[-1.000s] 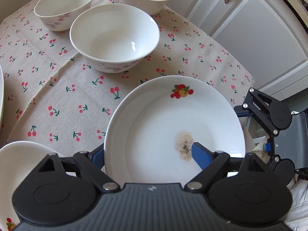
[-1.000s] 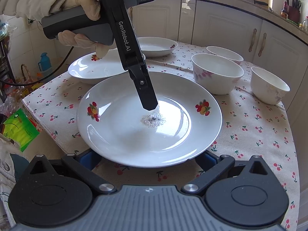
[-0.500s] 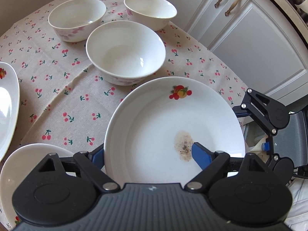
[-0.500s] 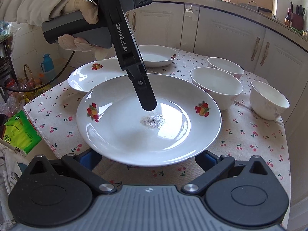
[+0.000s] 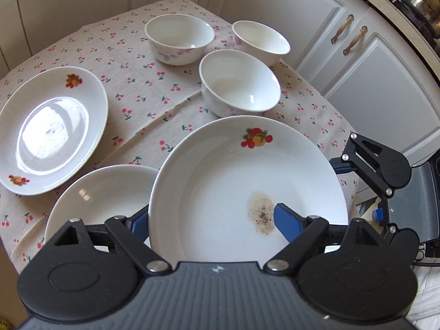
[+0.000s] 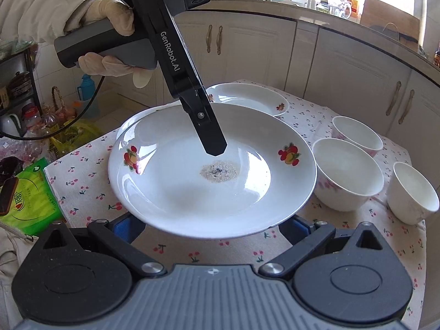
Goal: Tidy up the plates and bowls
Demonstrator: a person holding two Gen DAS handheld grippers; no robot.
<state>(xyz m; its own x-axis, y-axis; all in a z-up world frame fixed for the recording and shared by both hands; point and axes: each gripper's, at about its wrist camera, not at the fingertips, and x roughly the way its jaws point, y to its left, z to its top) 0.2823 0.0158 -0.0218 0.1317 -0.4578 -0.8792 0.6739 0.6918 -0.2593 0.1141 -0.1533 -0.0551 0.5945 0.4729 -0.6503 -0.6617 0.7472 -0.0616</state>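
Observation:
A white plate [image 5: 233, 181] with fruit prints and a gritty brown stain hangs over the cherry-print tablecloth [image 5: 143, 96], clear of it. My left gripper [image 5: 211, 218] is shut on its rim, one finger [image 6: 209, 132] lying on top near the stain and the other hidden underneath. My right gripper [image 6: 211, 228] stands open at the opposite rim, both fingers spread beneath the plate [image 6: 178, 192]; their tips are hidden. In the left wrist view it [image 5: 357, 189] shows at the plate's right edge.
Three white bowls [image 5: 239, 82] [image 5: 178, 38] [image 5: 261, 41] stand at the table's far side. A large fruit-print plate [image 5: 52, 129] lies on the left and a smaller plate [image 5: 101, 198] partly under the held one. White cabinets [image 5: 371, 77] border the table; bags [image 6: 30, 192] lie beside it.
Both grippers have risen with the plate and drifted back from the bowls. The large plate and the smaller one on the table have come into the left wrist view.

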